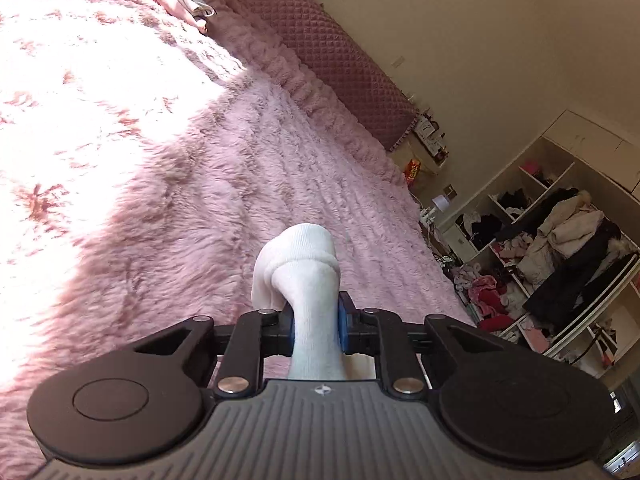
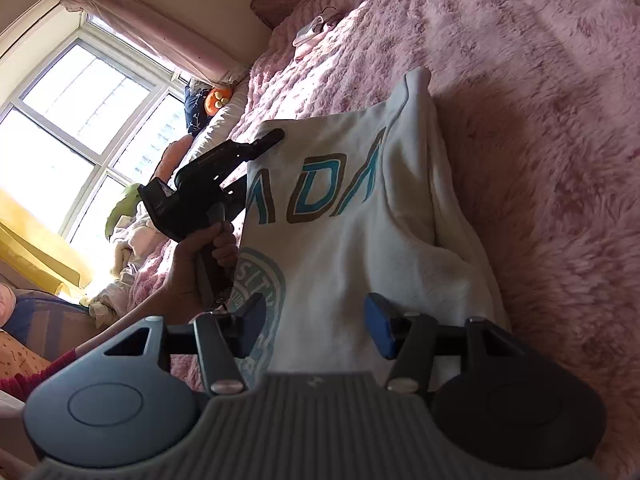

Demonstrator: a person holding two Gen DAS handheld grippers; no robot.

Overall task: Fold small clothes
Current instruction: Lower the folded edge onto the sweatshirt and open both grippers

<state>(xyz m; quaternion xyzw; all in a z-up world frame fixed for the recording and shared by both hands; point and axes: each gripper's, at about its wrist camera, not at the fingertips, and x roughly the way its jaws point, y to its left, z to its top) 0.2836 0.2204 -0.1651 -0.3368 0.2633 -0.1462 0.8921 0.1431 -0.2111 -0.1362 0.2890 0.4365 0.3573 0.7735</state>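
A white sweatshirt (image 2: 352,216) with teal and brown letters lies partly folded on the pink fluffy bedspread (image 2: 540,128). My left gripper (image 1: 316,326) is shut on a bunched fold of the white sweatshirt (image 1: 308,272), held above the bed. In the right wrist view the left gripper (image 2: 276,136) grips the sweatshirt's far edge, held by a hand. My right gripper (image 2: 316,330) is open, its blue pads on either side of the sweatshirt's near part, just above the cloth.
Folded pale clothes (image 1: 188,4) lie near the quilted pink headboard (image 1: 332,52). An open wardrobe (image 1: 560,256) with hanging clothes stands beside the bed. A window (image 2: 72,128) and loose bedding (image 2: 132,236) are past the bed's other side.
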